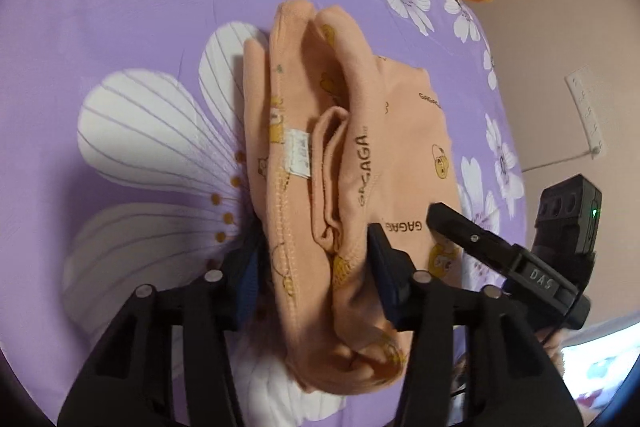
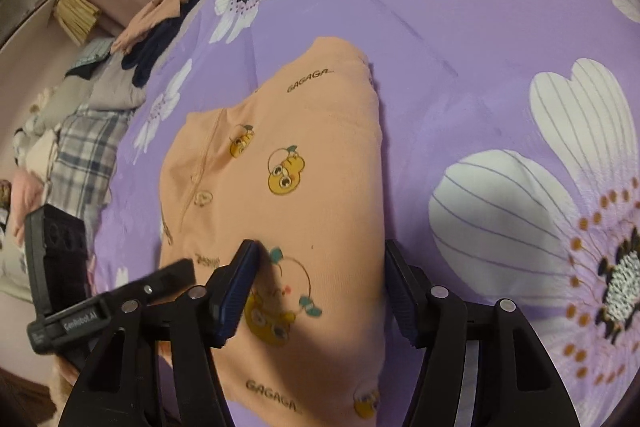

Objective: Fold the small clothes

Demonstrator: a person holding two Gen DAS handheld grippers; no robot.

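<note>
Left gripper (image 1: 316, 275), jaws apart astride peach garment's (image 1: 352, 155) near end, its length running away; right gripper (image 2: 320, 287) likewise open, empty.

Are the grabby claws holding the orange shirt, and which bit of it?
Left gripper: its jaws sit around a bunched fold at the orange garment's near edge, though a firm pinch cannot be told. Right gripper: jaws open over the flat cloth, holding nothing.

"GAGAGA" on peach garment (image 2: 280, 163); "GenRobot.AI" on gripper mount (image 2: 86, 321).
</note>
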